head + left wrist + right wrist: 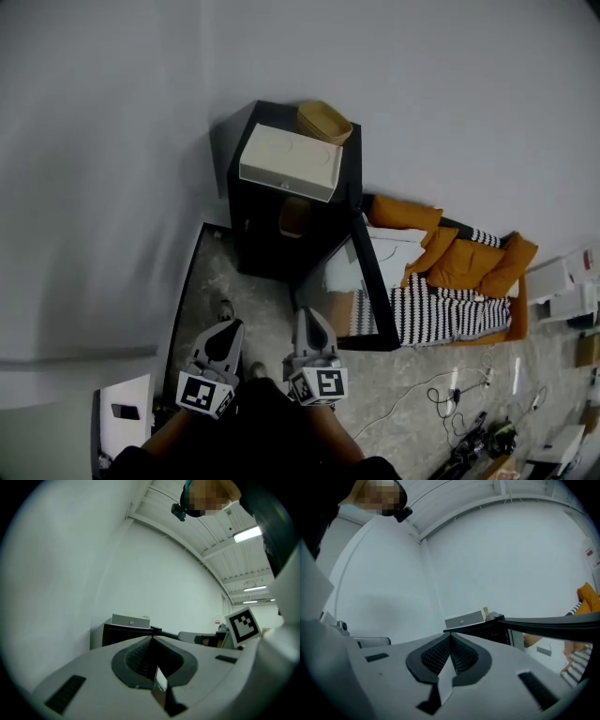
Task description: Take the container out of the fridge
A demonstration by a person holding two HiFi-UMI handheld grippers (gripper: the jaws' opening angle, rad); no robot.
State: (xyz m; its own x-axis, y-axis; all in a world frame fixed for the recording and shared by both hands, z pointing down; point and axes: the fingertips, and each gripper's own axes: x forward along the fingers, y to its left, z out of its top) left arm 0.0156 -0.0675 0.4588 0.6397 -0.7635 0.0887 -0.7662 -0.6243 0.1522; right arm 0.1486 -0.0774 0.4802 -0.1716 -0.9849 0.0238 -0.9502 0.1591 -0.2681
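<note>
Grippers near you, left gripper (225, 328) and right gripper (309, 317), are both clenched empty; open one before reaching. Farther off, the pale tan container (293, 217) sits inside the open black mini fridge (251, 246), left of its glass door (339, 272).

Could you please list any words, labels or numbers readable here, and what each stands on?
No text is legible.
Red-and-white wall sign: too small to read.
Left gripper and right gripper: square markers only, no letters.
</note>
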